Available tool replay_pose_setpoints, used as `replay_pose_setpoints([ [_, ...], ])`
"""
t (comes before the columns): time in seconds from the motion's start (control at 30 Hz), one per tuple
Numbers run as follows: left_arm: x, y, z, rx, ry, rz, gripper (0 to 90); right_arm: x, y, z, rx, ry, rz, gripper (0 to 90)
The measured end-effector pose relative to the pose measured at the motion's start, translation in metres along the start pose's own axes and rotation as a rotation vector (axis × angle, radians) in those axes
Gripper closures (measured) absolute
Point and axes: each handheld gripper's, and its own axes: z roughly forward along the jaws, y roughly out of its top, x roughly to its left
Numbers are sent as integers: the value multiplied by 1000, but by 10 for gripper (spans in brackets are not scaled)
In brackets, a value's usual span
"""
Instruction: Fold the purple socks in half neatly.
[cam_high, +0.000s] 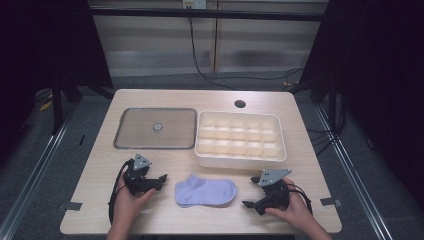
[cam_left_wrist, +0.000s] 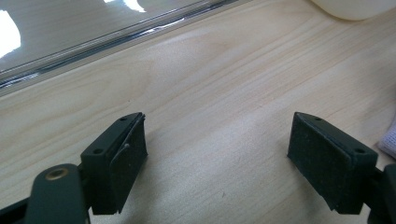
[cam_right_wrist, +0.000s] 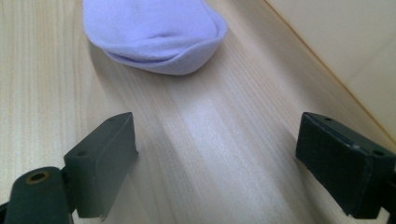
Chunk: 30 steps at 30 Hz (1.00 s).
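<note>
My left gripper (cam_high: 159, 179) rests low on the table (cam_high: 100, 160) with its jaws spread wide and nothing between them; in the left gripper view only bare wood lies in the gap. Ahead of it runs the shiny metal edge of the flat tray (cam_high: 155, 128), near but not touching, with open wood between. Just off its right jaw, the sock (cam_high: 205, 191) shows as a pale corner at the edge of that view (cam_left_wrist: 388, 140), close yet apart.

The lilac sock lies flat between my two tools, toe toward the right gripper (cam_high: 249, 204). That gripper also stands wide and empty. In its own view the sock's rounded toe (cam_right_wrist: 159, 37) sits ahead, a little left of the midline, a strip of clear wood between it and my jaw tips. To the right of that jaw runs the straight wall of the white divided box (cam_high: 241, 159), close alongside, leaving a narrowing lane of table toward the sock
</note>
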Motion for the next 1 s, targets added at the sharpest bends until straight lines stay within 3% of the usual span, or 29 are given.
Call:
replay_pose_setpoints([
  [0.87,0,0,0,3,0,-1,179,0,0,0,-1,-2,0,118],
  [1.0,1,1,-3,9,-7,-36,194,-1,0,0,-6,-4,-1,134],
])
